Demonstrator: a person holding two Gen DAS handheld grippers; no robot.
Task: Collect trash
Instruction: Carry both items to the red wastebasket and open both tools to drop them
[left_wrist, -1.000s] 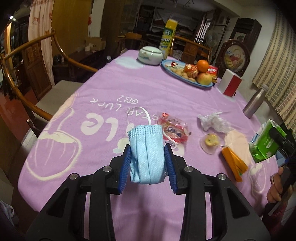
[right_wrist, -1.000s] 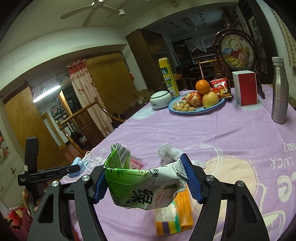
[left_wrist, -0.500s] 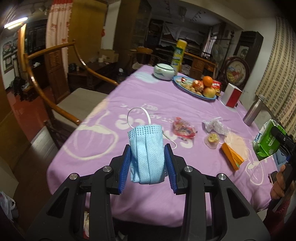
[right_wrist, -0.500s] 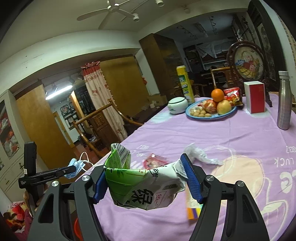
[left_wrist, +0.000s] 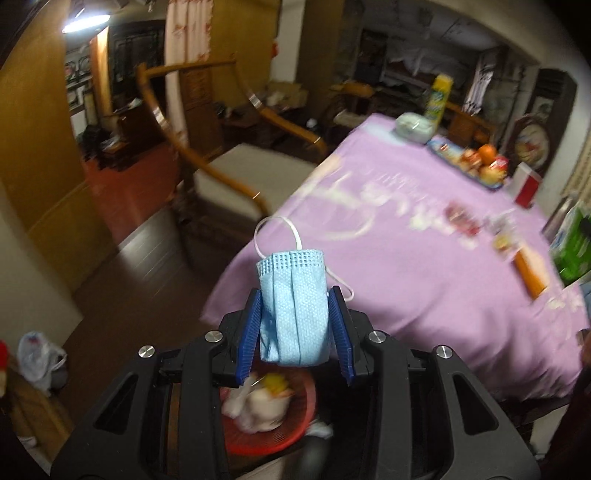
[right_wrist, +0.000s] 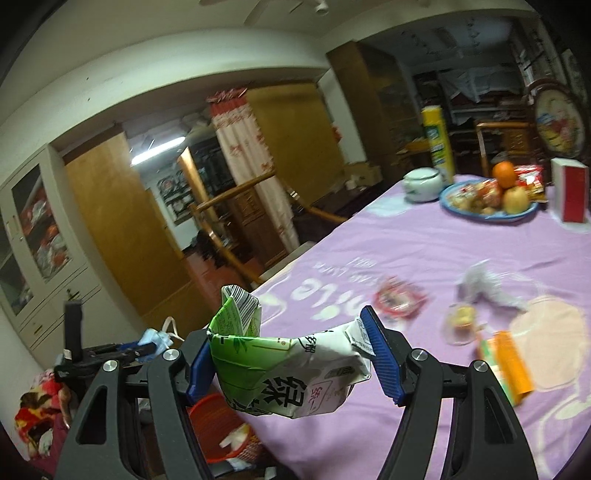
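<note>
Red trash basket (left_wrist: 295, 435) beneath pinched face mask (left_wrist: 293, 306)

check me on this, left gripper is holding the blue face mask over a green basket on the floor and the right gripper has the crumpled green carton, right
Nearly. The basket is red, not green; the left wrist view shows it on the floor below the left gripper, which is shut on the blue face mask. The right gripper does hold the crumpled green carton.

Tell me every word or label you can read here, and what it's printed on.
"绿": large dark character on the crushed green carton in the right gripper.
"le": white letters, upside down, on the purple tablecloth; the rest is blurred.
Carton's small print and barcode, yellow canister: unreadable.
</note>
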